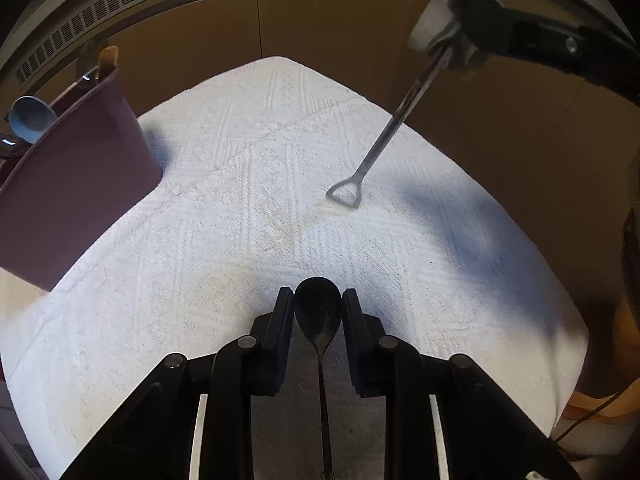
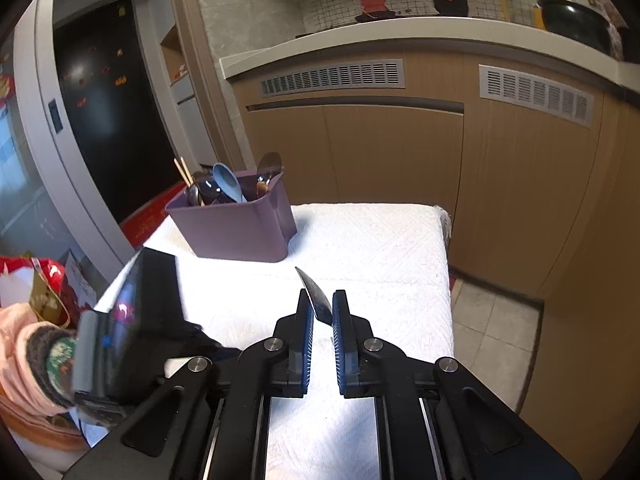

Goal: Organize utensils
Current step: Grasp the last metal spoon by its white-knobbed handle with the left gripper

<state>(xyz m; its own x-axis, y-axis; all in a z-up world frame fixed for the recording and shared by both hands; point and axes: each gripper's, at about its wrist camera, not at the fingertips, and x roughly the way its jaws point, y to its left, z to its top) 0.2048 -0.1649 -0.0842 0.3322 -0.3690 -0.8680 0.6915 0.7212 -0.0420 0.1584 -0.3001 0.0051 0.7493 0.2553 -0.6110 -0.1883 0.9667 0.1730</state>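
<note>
Black spoon (image 1: pixel 318 312) lay on the white towel (image 1: pixel 240 200), pinched by the left gripper (image 1: pixel 318 304). Right gripper (image 2: pixel 322 310) squeezed a metal tool (image 1: pixel 394 120), probably headed for the purple bin (image 2: pixel 236 228).

We see the right tool (image 2: pixel 322 312) with its blue-padded black jaws pinching a thin, dark, pointed metal blade (image 2: pixel 316 295) that sticks up and forward out of the grip, tilted to the left. Beneath the tool lies a white textured towel (image 2: pixel 380 248) covering the worktop. Ahead and to the left stands a purple plastic utensil holder (image 2: pixel 236 226) filled with spoons, a pale blue scoop (image 2: pixel 228 183) and wooden chopsticks (image 2: pixel 183 171). At the lower left, beside the tool, is the left tool's blurred black body (image 2: pixel 132 320), with a peach sleeve (image 2: pixel 16 360).
</note>
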